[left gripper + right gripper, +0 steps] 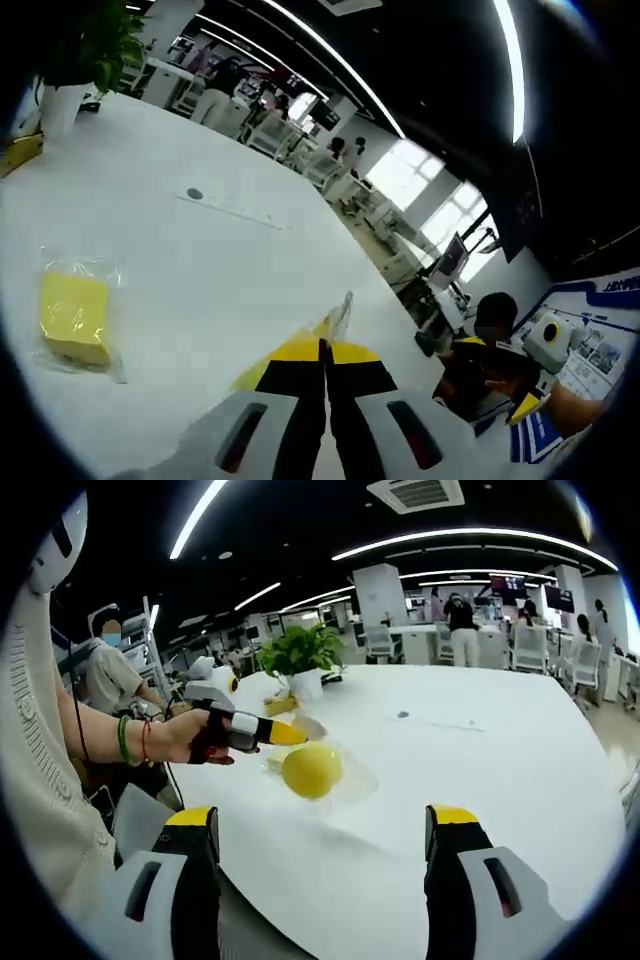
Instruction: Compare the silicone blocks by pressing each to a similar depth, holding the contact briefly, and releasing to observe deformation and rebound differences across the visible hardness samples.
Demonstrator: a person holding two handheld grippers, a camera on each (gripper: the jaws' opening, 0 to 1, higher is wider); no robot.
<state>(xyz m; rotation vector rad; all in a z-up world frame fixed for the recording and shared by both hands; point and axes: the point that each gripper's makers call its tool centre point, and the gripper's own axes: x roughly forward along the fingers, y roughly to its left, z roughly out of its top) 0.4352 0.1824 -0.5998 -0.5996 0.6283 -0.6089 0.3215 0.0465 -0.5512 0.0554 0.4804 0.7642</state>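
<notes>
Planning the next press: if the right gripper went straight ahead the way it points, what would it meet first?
Probably the bagged yellow block, which lies on the white table ahead, between the open jaws of the right gripper. The left gripper sits just beyond it. Depth is hard to judge.

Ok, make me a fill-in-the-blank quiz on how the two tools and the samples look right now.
The right tool has its jaws ___.
The left tool has its jaws ___.
The bagged square block lying on the table is ___ in colour.
In the right gripper view, the round sample sits just past the tip of the ___ tool.
Missing words: open; shut; yellow; left.
</notes>
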